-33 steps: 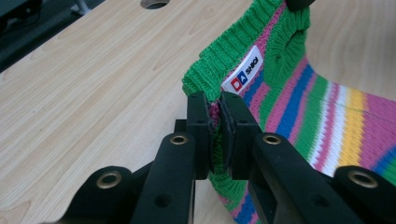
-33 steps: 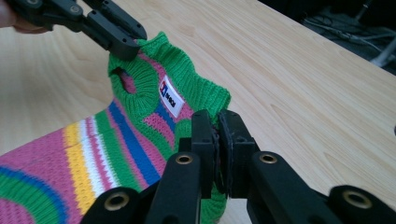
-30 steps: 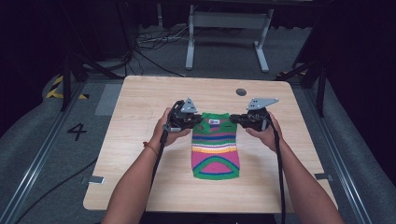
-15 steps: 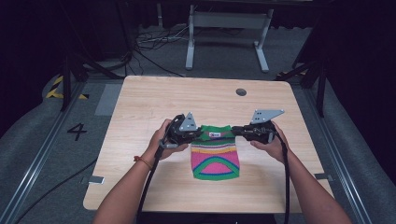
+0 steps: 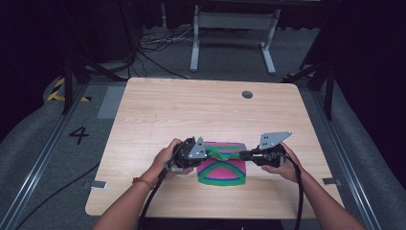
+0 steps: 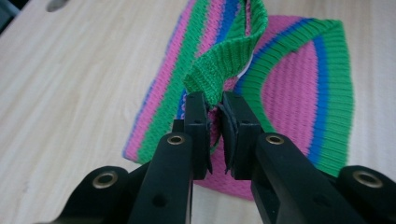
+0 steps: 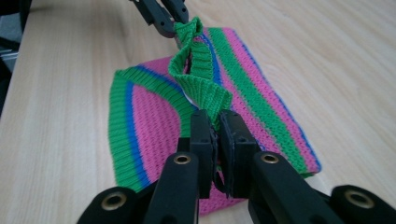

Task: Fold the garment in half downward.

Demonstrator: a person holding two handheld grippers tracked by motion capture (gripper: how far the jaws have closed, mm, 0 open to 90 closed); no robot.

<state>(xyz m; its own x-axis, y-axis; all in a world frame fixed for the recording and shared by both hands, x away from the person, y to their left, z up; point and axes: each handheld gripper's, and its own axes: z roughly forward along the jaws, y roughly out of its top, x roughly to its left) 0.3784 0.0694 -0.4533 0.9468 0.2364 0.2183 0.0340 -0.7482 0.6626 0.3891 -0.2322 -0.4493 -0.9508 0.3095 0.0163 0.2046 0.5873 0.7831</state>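
A small knitted garment striped in pink, green and blue lies on the wooden table near its front edge. Its far part is folded back over the rest. My left gripper is shut on the green ribbed edge at the garment's left. My right gripper is shut on the same edge at the right. In the left gripper view the jaws pinch the rib above the striped cloth. In the right gripper view my right gripper holds the rib, and the left gripper pinches its far end.
A round cable hole sits in the table's far right part. Behind the table stand a white metal frame and loose cables on the grey floor. A "4" is marked on the floor at the left.
Both hands have come toward the table's front edge with the green edge in their jaws. The garment's far part now lies doubled over the near part, so it looks shorter.
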